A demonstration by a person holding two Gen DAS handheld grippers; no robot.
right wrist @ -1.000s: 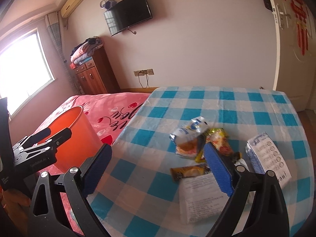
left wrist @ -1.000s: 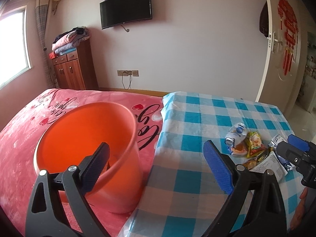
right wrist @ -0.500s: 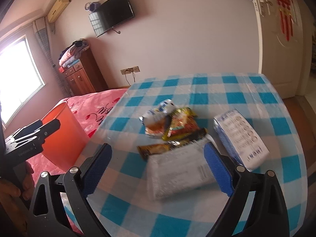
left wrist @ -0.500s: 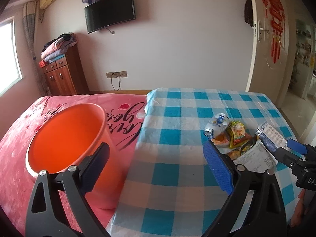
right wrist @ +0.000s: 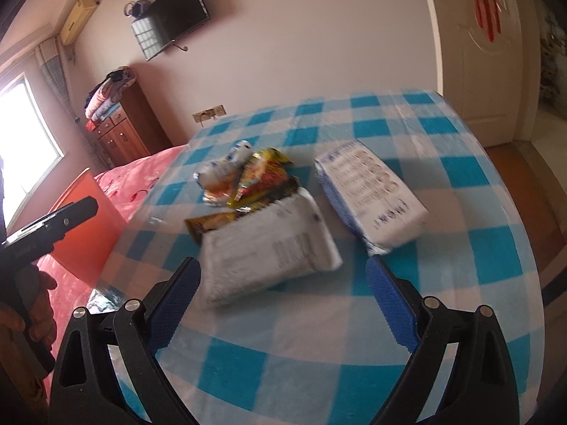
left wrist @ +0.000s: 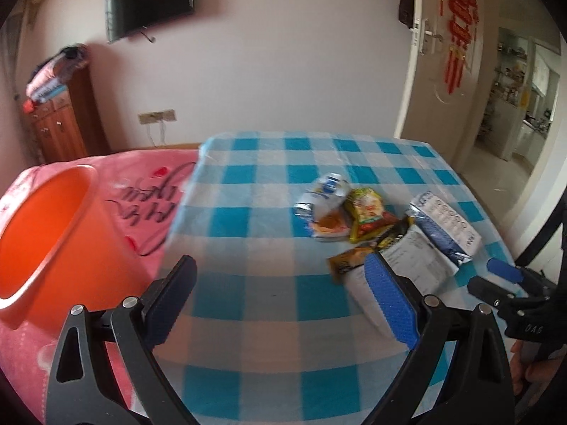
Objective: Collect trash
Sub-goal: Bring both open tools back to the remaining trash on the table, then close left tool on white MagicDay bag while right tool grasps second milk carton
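Blue-checked cloth [left wrist: 248, 248] covered the table, and the trash lay in one heap on it, toward the door side. Both grippers hung above the cloth's near edge, each with its jaws spread wide and gripping nothing. The left gripper [left wrist: 280, 297] pointed across the cloth, level with the heap's near end, its right pad [left wrist: 389, 301] overlapping the white pouch [left wrist: 407, 265] in view. The right gripper [right wrist: 283, 297] aimed straight at that pouch [right wrist: 269, 248], which lay just beyond its open pads, slightly left of centre. A hand [right wrist: 32, 304] held the left gripper's handle at the left edge of the right view.

Beside the pouch lay the blue-and-white pack [right wrist: 368, 191], touching it at one corner as far as the blur allowed. Beyond the pouch sat a brown wrapper [right wrist: 209, 223], a yellow packet [right wrist: 262, 177] and a crumpled white wrapper [right wrist: 223, 170], all overlapping. The orange bucket [left wrist: 39, 233] stood on the pink bedspread [left wrist: 149, 198], well left of the heap, just beside the cloth's left edge.
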